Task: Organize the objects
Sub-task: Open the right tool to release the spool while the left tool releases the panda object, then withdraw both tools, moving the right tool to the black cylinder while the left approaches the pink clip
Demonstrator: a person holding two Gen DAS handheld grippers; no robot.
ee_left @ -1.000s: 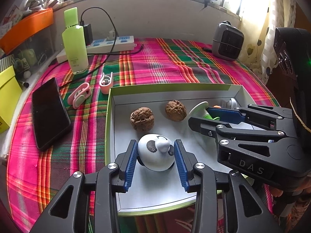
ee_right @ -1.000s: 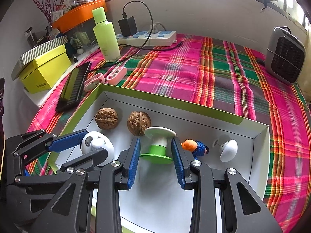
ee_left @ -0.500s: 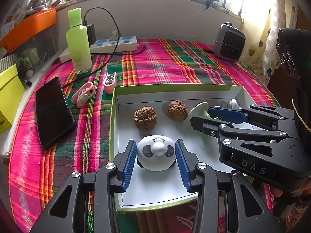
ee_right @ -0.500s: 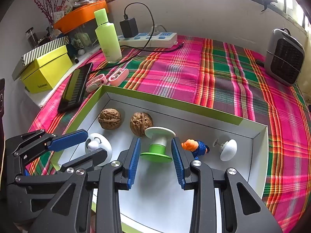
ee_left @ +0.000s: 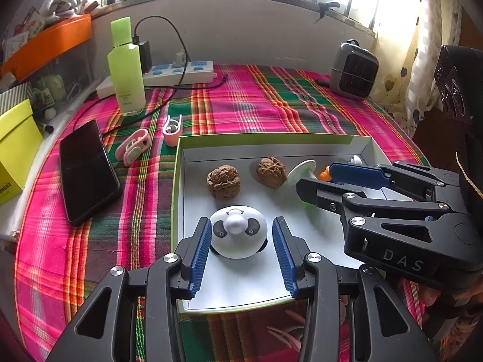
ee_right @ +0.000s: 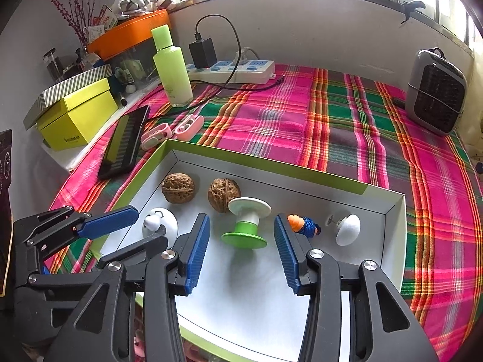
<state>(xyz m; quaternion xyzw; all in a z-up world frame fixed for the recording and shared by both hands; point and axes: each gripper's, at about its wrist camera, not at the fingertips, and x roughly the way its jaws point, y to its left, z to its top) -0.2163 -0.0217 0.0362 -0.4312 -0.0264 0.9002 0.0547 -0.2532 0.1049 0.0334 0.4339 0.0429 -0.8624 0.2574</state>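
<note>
Both claws have just spread: the right gripper (ee_right: 241,250) now stands clear of the green spool (ee_right: 246,226), the left gripper (ee_left: 240,252) loosely flanks the panda toy (ee_left: 238,235), both resting low in the tray (ee_right: 392,241). Withdrawing carelessly could tip the spool into the walnut (ee_right: 224,194) or orange figure (ee_right: 303,224) crowding its sides.

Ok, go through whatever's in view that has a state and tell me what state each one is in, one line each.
left gripper: open, straddling the panda toy, pads clear.
right gripper: open, jaws just widened, off the green spool.
green spool: upright in the box lid.
phone: screen dark, flat.
charger: plugged into power strip.
green bottle: upright, capped.
</note>
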